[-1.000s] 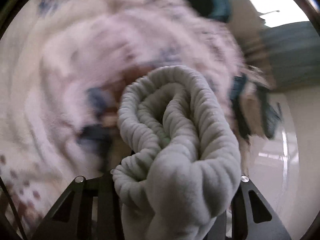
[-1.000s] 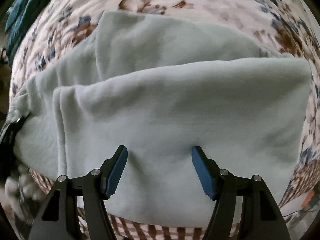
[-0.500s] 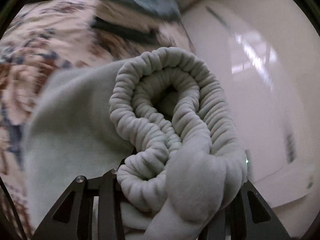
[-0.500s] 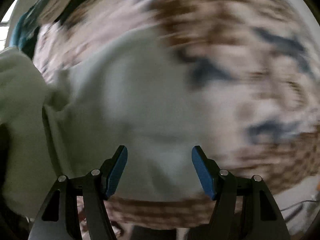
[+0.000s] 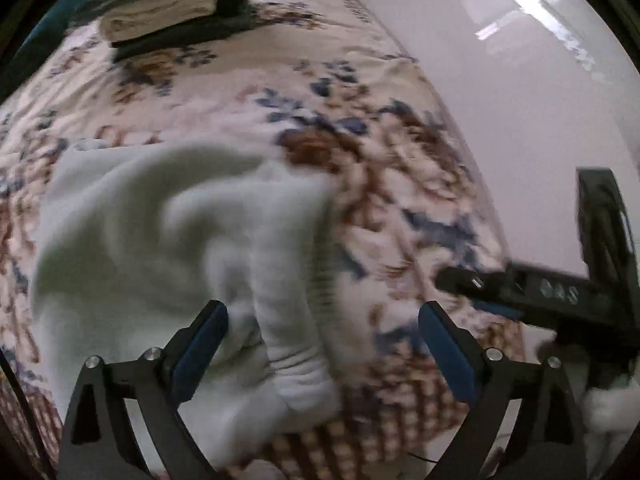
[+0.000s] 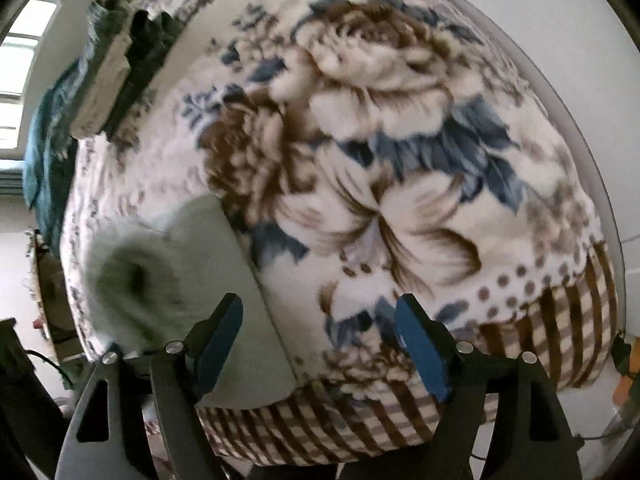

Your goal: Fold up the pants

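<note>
Pants [image 5: 168, 240] lie in a soft pale-green heap on the bed [image 5: 400, 184], near its front edge and toward the left of the left-wrist view, with the rolled waistband end [image 5: 296, 360] nearest the camera. A second ago that roll was pinched in the left gripper [image 5: 322, 340]; now its jaws stand wide apart with nothing between them, one pad just beside the cloth, so the bundle has been let go and set down. The right gripper [image 6: 320, 332] is likewise wide open and empty, as it was before, and has swung off the garment: its view now shows only a corner of the pants [image 6: 208, 280] at lower left and mostly flowered blanket [image 6: 380, 160]. I judge the fold is laid, and what remains is at most smoothing or squaring the heap, which looks lumpy though motion blur hides detail. The checked blanket border [image 6: 520, 328] marks the bed's front edge close under both grippers, so the bundle has little margin on that side. Beyond the pants the bed is open to a stack of folded clothes [image 5: 176, 8] at the far end, with the pale floor [image 5: 520, 100] off the right side.
</note>
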